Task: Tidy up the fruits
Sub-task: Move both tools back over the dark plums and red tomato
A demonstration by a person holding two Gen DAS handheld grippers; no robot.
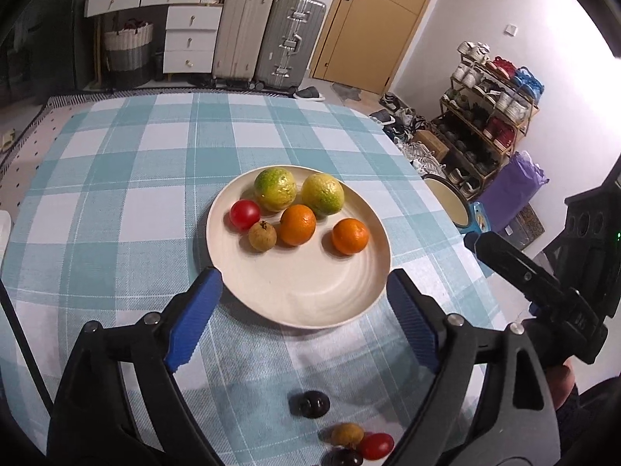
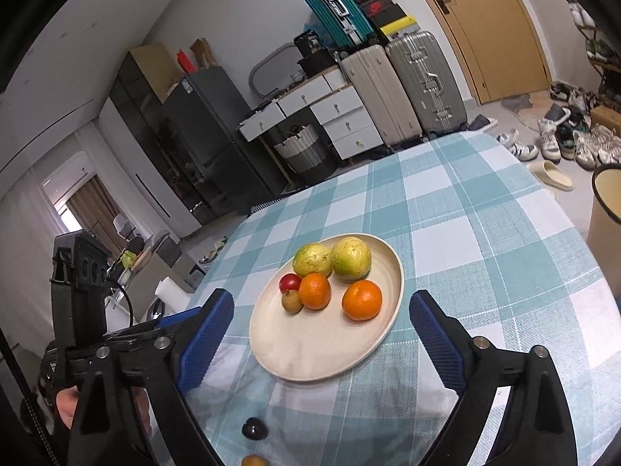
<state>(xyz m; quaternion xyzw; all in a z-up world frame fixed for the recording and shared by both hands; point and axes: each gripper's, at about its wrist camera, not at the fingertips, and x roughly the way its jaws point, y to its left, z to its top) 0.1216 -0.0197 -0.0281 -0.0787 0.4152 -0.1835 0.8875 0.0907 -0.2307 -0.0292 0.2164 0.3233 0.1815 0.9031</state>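
A cream plate (image 1: 310, 295) (image 2: 310, 353) on the checked cloth holds two green-yellow citrus (image 1: 274, 188) (image 2: 351, 258), two oranges (image 1: 297, 224) (image 2: 361, 299), a red tomato (image 1: 244, 214) (image 2: 290, 282) and a small brown fruit (image 1: 262, 236) (image 2: 292, 301). My left gripper (image 1: 302, 287) stands open over the plate's near edge, nothing between its blue pads. My right gripper (image 2: 324, 314) is open too, its fingers either side of the plate, empty. Loose on the cloth near me lie a dark fruit (image 1: 309, 404) (image 2: 254, 428), a brown one (image 1: 346, 434), a red tomato (image 1: 375, 446) and another dark one (image 1: 345, 457).
The table's right edge (image 1: 446, 202) drops to a floor with a bin (image 1: 452, 202), shoes and a shoe rack (image 1: 489, 108). Suitcases (image 1: 289, 39) and white drawers (image 1: 190, 39) stand beyond the far edge. The other gripper's body shows at the right (image 1: 543, 287) and at the left (image 2: 81, 310).
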